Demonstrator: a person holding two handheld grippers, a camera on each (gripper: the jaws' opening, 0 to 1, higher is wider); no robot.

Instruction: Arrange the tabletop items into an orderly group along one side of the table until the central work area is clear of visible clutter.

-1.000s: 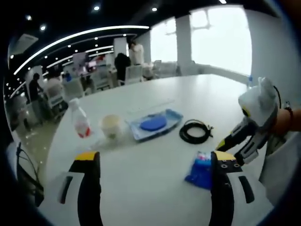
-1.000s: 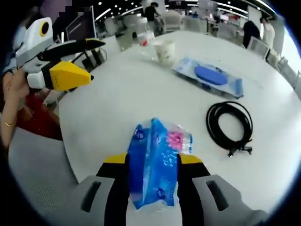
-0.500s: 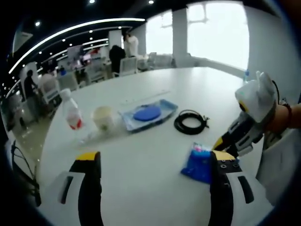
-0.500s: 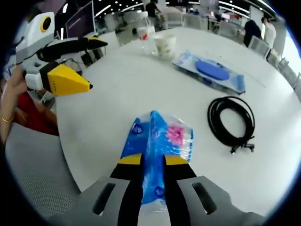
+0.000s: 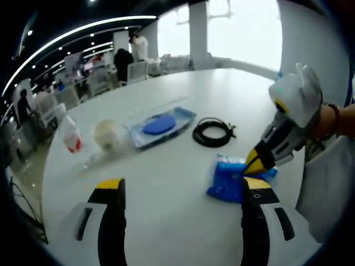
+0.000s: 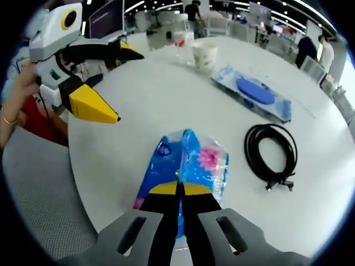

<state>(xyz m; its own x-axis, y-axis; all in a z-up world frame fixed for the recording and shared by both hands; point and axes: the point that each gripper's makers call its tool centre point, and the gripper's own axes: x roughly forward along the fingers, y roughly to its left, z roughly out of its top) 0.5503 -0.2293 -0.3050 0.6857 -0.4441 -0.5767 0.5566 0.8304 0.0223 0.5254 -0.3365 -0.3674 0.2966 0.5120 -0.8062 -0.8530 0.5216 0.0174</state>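
On white desk [image 6: 138,105], near its edge: blue tissue pack [image 6: 186,166] pinched between closed jaws of right hand-held gripper [image 6: 178,191]. Left hand-held gripper [image 5: 180,185] hovers above desk, jaws spread wide, gripping nothing. Beyond pack: coiled black cable [image 6: 272,152], blue tray with blue disc [image 6: 255,94], paper cup [image 6: 204,55], plastic bottle [image 6: 181,40] beside cup. In left gripper view, pack [image 5: 230,177] lies just beside right jaw.

My right gripper [image 6: 178,194] jaws have closed, pinching the blue packet [image 6: 186,166]. The packet's top now bunches into 1 ridge.
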